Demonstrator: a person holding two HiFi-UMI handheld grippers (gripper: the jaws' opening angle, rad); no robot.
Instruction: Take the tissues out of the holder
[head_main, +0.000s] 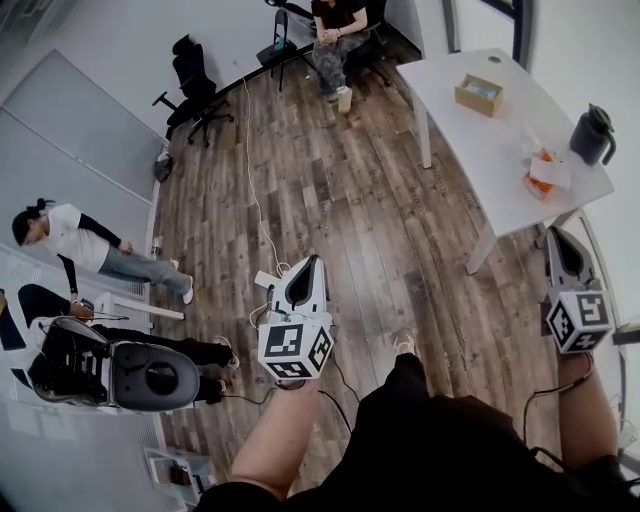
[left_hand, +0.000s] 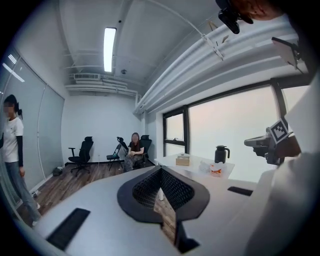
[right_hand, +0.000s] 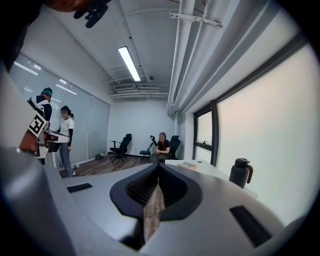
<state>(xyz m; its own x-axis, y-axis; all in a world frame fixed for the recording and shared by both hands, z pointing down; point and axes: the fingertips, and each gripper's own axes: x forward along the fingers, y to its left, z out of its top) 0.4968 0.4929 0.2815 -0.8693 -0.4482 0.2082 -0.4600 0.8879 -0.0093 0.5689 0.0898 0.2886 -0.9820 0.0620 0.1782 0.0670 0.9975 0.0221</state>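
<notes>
Tan box (head_main: 479, 95) on the white tabletop (head_main: 480, 150) — I take that as the tissue holder. It sits at the far end, well apart from both your tools, with a paler patch on top; any tissue is too small to make out. Your left hand-held gripper (head_main: 307, 263) hangs over the wood floor (head_main: 350, 200), jaws together, nothing in them. Your right hand-held gripper (head_main: 557, 233) — jaws also pressed together, empty — is near the tabletop's closest corner. Step in hand looks like the approach, nothing grasped yet. Next you'd need to close in on the box, part one pair of jaws and pinch the top tissue.
</notes>
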